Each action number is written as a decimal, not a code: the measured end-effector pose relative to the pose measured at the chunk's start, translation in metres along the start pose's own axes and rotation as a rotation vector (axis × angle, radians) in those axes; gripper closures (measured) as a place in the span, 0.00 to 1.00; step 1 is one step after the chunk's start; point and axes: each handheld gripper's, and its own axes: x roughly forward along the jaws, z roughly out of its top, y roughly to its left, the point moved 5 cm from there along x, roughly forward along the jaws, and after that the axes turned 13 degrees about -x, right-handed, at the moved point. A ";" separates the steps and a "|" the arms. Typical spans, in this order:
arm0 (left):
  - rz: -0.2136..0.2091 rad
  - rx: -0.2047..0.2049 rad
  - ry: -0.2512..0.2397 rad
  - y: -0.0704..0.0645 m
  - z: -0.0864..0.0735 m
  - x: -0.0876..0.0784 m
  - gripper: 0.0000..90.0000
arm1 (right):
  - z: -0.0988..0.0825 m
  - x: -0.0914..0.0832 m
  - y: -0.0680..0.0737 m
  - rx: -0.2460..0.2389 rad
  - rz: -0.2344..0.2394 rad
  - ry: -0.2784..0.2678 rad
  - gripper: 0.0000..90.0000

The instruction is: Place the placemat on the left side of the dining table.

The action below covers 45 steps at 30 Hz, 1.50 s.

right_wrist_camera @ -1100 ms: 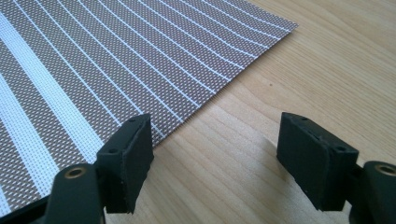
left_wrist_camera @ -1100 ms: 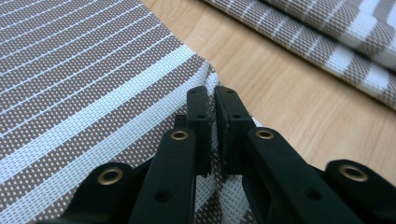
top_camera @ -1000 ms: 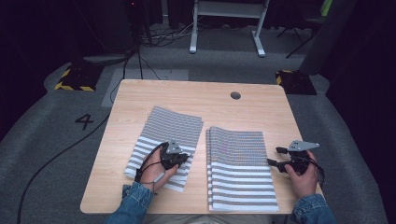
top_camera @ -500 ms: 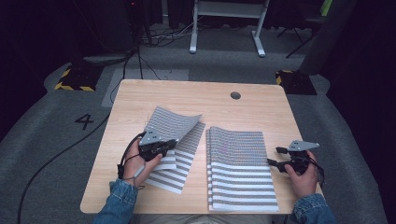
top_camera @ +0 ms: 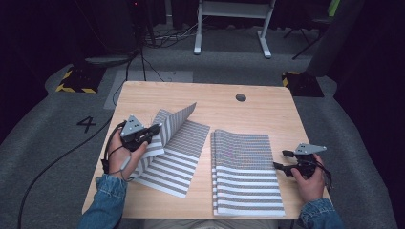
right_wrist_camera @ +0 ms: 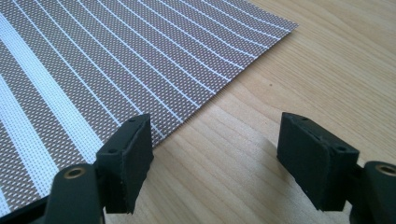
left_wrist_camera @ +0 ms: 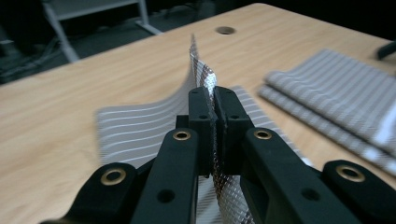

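High view shows the left gripper (top_camera: 154, 130) at middle left of the frame, its jaws pressed together on the edge of a striped placemat (top_camera: 174, 148); the left gripper view confirms the pinch, with the woven mat (left_wrist_camera: 205, 81) squeezed between the two black pads and rising upright beyond them. The mat's near part lies flat on the wooden table (top_camera: 157, 93) at lower left of centre, while its far corner stands up off the wood as a peak near the middle of the frame. My reading is that the step in hand is lifting or folding this single mat, probably to carry it over onto the stack of placemats (top_camera: 246, 174) at lower right of centre. That next move would call for keeping the pinch firm, raising the mat until its flat part clears the table, then swinging it rightward and squaring its edges with the pile. The right gripper (top_camera: 285, 161) sits at lower right, just beside the stack's right edge, jaws spread with nothing between them; the right gripper view has the stack's corner (right_wrist_camera: 116, 60) at upper left and bare wood between the pads. Little stands in the way: the cable hole (top_camera: 240, 97) lies well off in the upper middle, and the gap between mat and stack is bare wood, though the limp mat could drag or flop.
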 end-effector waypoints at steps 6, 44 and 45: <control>0.090 0.003 -0.010 0.033 0.010 -0.016 0.96 | 0.000 0.000 0.000 0.000 0.000 0.000 0.30; 0.188 -0.021 0.125 0.006 -0.011 -0.005 0.36 | 0.000 0.000 0.000 0.001 -0.001 0.000 0.30; 0.164 -0.015 0.141 -0.004 -0.012 0.004 0.36 | 0.000 0.000 0.000 0.001 0.000 0.000 0.30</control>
